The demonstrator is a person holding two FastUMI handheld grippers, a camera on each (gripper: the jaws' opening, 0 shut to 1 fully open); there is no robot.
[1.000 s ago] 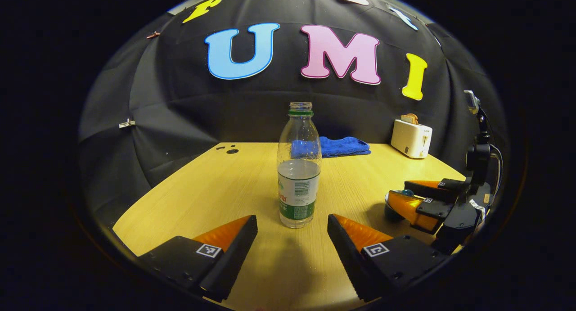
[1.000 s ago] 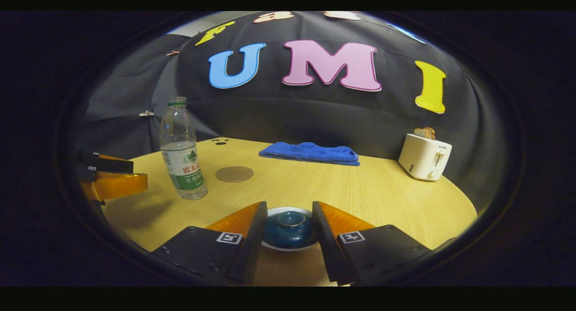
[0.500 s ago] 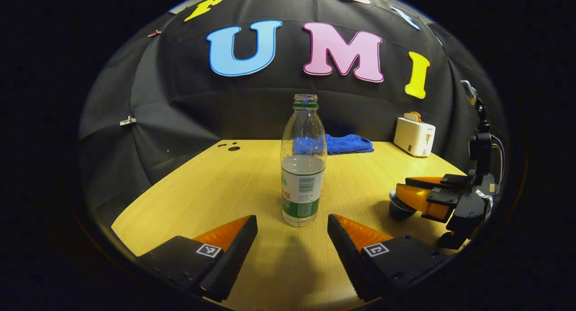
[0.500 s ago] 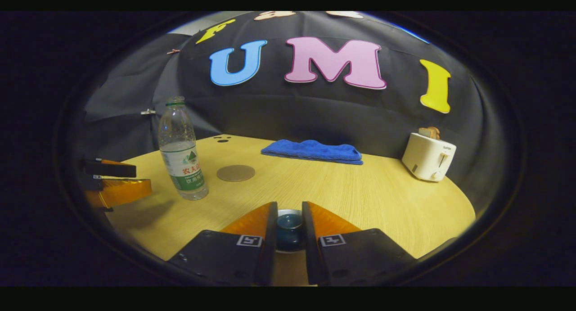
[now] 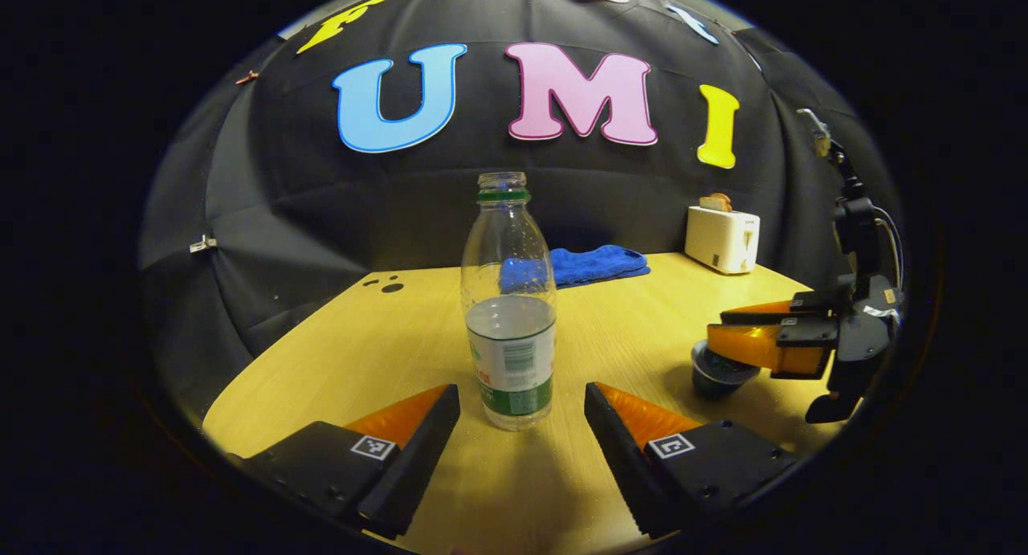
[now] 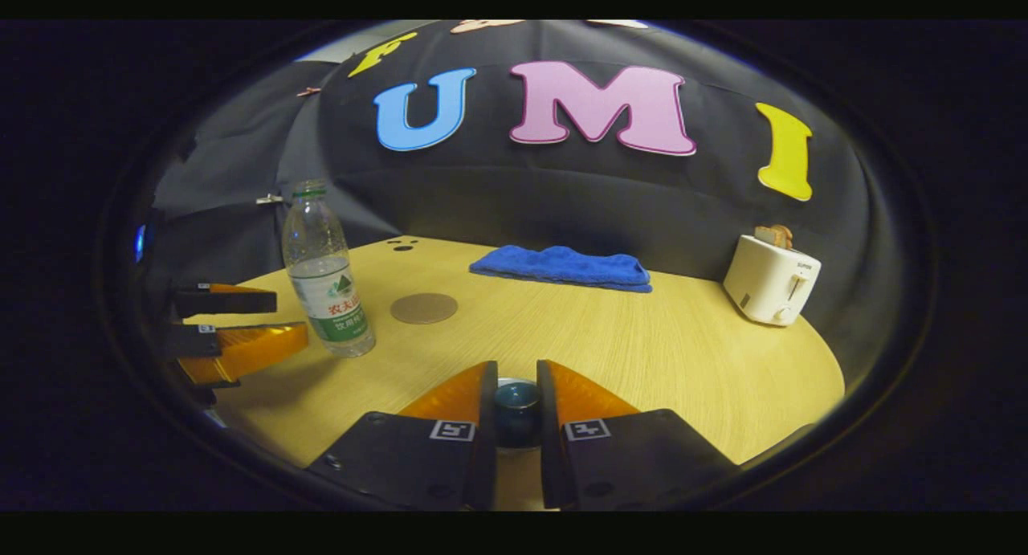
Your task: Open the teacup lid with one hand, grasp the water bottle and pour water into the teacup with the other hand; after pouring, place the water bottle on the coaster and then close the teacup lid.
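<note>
The right tool (image 6: pixel 515 406) is pinched on the teacup lid's knob (image 6: pixel 516 397) to lift it, while the left tool (image 5: pixel 522 414) stands spread either side of the upright water bottle (image 5: pixel 509 314) on the table (image 5: pixel 385 338) — poised, I'd judge, to grip and pour.

The left gripper view sits low over the near edge of the round wooden table (image 5: pixel 385 330), looking across it toward the booth's back wall, with the water bottle (image 5: pixel 509 314) close and nearly centred just ahead. The right gripper view also faces that wall from low over the near edge, but from farther right — the same bottle (image 6: pixel 325 278) stands off to its left, and the teacup lid (image 6: pixel 516 402) lies right under the lens. Both views share the tabletop, the bottle, the blue towel (image 5: pixel 598 264) (image 6: pixel 562 267) and the white toaster (image 5: pixel 721 238) (image 6: pixel 771 278) at the far side — each also catches the other gripper at its edge.
</note>
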